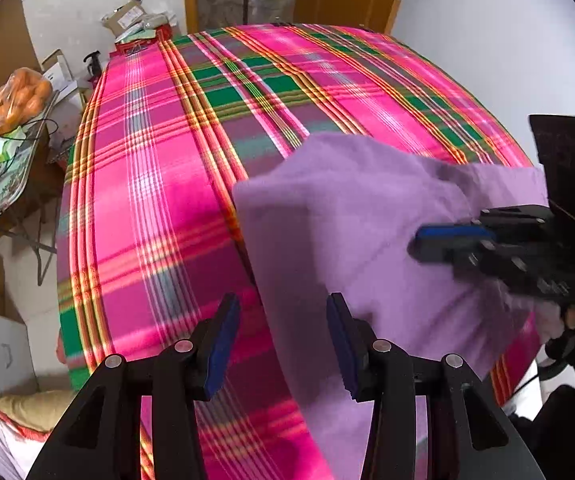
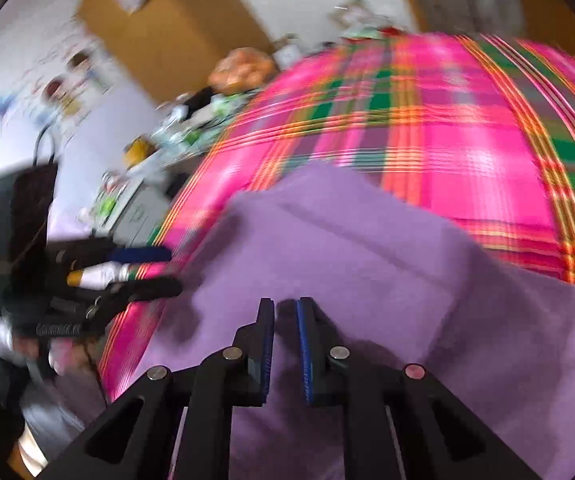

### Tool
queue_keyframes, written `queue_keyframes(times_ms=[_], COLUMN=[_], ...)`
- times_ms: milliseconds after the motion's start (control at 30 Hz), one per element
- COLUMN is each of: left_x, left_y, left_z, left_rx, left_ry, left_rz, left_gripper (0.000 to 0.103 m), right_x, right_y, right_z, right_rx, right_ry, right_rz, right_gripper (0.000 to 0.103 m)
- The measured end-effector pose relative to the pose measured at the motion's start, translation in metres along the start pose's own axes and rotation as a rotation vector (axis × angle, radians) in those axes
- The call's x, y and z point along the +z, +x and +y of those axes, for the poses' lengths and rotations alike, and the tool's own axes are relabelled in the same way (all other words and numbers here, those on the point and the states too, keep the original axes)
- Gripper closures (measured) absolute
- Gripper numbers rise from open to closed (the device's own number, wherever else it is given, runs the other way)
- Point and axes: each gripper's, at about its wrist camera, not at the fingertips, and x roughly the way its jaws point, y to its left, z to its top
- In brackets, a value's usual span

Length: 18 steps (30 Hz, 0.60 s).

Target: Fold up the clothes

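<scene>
The left gripper [image 1: 283, 344] stands about half open with nothing between its blue pads. Its left finger [image 1: 219, 344] hangs over bare plaid, and its right finger [image 1: 343, 344] is over the near left edge of the purple garment [image 1: 367, 220]; whether that finger touches the cloth cannot be told. The right gripper [image 2: 285, 344] is nearly shut, with only a narrow gap between its pads. Purple cloth lies directly under and ahead of it, but the right wrist view is blurred, and it does not settle whether a thin layer is pinched or the jaws merely rest on the fabric. In the left wrist view this gripper [image 1: 439, 240] lies low across the garment's right side, pointing towards the middle.

Beyond both claws the garment spreads over the pink and green plaid bedspread [image 1: 159, 184]. Ahead of the right gripper a doubled layer with a straight fold edge [image 2: 367, 232] runs across the cloth, so at least one fold appears made. Further off, left of the left claw, sit a cluttered side table [image 1: 3, 184] and a bag of oranges [image 1: 17, 100].

The step in hand looks like bringing one side of the garment over, with the right gripper leading. The next move probably calls for the left gripper to close on the near left edge, so both sides travel together and the fold lands square. If only one claw pulls, the soft cloth could drag and skew.
</scene>
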Motion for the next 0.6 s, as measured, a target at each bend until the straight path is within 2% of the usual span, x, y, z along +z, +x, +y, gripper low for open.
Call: queue_keyframes(times_ms=[167, 267, 333, 400, 433, 500, 600], left_x=[0.018, 0.032, 0.039, 0.045, 0.047, 0.047, 0.047], left_y=[0.006, 0.013, 0.018, 0.026, 0.03, 0.038, 0.041], left_z=[0.001, 0.002, 0.002, 0.002, 0.002, 0.001, -0.004], left_rx=[-0.045, -0.076, -0.096, -0.11, -0.114, -0.115, -0.103], left_ry=[-0.025, -0.04, -0.055, -0.065, -0.071, -0.08, -0.075], left_rz=[-0.025, -0.043, -0.047, -0.036, -0.029, -0.005, -0.002], left_gripper=[0.056, 0.056, 0.056, 0.056, 0.056, 0.056, 0.056], right_x=[0.012, 0.018, 0.017, 0.015, 0.013, 0.01, -0.007], right_y=[-0.005, 0.009, 0.014, 0.009, 0.002, -0.01, -0.033], right_z=[-0.002, -0.012, -0.028, -0.039, -0.04, -0.041, -0.044], right_rx=[0.056, 0.065, 0.047, 0.076, 0.067, 0.069, 0.123], right_ry=[0.04, 0.101, 0.2, 0.255, 0.251, 0.246, 0.24], right_rz=[-0.048, -0.03, -0.038, -0.056, -0.074, -0.108, -0.167], right_gripper=[0.09, 0.09, 0.101, 0.102, 0.101, 0.092, 0.086])
